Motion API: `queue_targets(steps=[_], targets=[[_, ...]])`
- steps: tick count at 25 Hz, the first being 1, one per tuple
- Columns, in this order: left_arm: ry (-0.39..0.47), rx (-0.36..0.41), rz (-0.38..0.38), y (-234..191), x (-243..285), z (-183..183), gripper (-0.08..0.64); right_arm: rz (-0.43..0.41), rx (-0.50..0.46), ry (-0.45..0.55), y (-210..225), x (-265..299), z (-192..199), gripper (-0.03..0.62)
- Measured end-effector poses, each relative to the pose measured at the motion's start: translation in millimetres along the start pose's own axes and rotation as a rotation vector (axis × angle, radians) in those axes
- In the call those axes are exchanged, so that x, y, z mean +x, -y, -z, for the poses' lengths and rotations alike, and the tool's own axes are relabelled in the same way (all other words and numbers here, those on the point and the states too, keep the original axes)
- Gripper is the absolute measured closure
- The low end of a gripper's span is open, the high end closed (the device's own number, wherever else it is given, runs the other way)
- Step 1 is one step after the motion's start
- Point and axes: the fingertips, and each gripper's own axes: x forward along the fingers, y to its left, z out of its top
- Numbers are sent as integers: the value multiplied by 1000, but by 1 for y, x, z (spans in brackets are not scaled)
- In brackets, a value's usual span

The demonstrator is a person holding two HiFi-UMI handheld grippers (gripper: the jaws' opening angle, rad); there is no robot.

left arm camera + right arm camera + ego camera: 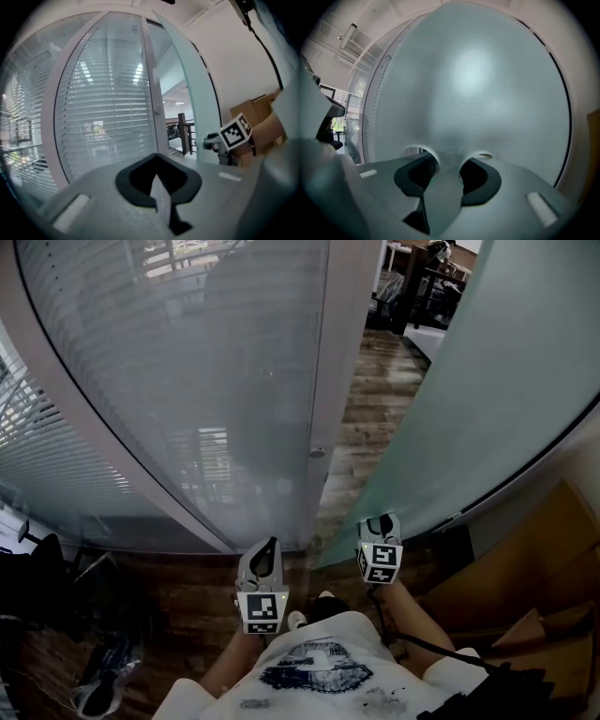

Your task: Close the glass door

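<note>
The frosted glass door (506, 381) stands ajar at the right, its free edge angled toward me. My right gripper (380, 521) is at that edge low down. In the right gripper view the door (478, 84) fills the picture and its edge runs between the jaws of the right gripper (447, 166), which are shut on it. My left gripper (267, 554) hangs shut and empty in front of the white door post (328, 381). The left gripper view shows the left gripper (158, 180) with its jaws together, the door (197, 103), and the right gripper's marker cube (236, 132).
A fixed glass wall with blinds (187, 381) curves off to the left of the post. Wooden floor (375, 399) and furniture show through the gap. Cardboard boxes (534, 559) stand at the right, and dark bags and cables (56, 596) lie at the lower left.
</note>
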Motion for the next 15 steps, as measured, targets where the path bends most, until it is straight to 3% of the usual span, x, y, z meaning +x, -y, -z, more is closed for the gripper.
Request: queue_targets(steps=[15], targets=[[-41, -12, -7, -11, 26, 9, 558, 34, -1, 6, 1, 36, -9, 437]])
